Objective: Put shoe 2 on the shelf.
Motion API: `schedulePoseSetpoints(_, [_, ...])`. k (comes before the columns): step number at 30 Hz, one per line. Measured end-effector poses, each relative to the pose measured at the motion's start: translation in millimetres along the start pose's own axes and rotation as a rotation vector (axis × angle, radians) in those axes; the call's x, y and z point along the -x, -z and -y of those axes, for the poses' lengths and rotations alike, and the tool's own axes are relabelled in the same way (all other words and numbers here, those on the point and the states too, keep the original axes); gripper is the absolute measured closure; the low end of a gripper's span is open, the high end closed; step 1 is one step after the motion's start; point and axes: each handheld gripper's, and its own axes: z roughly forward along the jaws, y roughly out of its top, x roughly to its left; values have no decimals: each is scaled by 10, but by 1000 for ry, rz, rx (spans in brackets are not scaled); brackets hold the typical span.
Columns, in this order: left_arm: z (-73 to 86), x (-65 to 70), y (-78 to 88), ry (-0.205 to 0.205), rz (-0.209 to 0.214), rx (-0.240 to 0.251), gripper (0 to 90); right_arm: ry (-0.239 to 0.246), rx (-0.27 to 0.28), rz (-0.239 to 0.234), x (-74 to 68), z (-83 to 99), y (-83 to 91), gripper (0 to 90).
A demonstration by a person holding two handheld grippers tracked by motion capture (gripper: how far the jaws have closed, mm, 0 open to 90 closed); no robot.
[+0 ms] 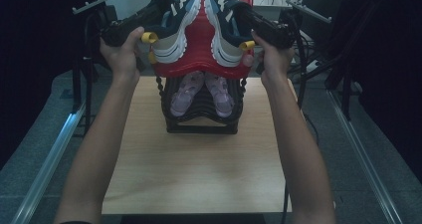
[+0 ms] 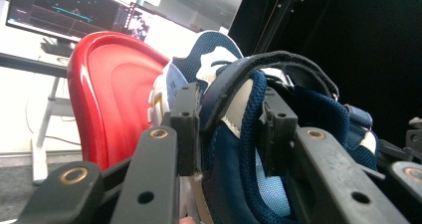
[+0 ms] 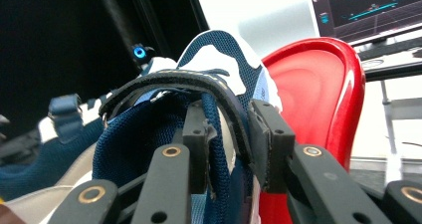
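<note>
I have both grippers, left (image 1: pixel 166 7) and right (image 1: pixel 239 10), clamped on the sneakers (image 1: pixel 174 30), lifted at twelve o'clock above the rack (image 1: pixel 201 127); placing remains.

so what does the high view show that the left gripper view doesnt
High view alone: the wooden table, a black rack holding small pink shoes, both forearms, and the right claw on the right navy shoe.
Left gripper view alone: a monitor on a desk behind, and close detail of the left claw clamped on the shoe's collar.
Both share: the left navy shoe and the red tray.
</note>
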Motion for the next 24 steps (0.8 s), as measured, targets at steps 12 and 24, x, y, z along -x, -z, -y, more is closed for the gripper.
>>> schedulePoseSetpoints(12, [166, 10, -235, -88, -50, -65, 647, 92, -43, 65, -21, 31, -138, 681])
schedulePoseSetpoints(24, [169, -58, -219, -35, 6, -37, 395, 21, -66, -70, 93, 63, -174, 414])
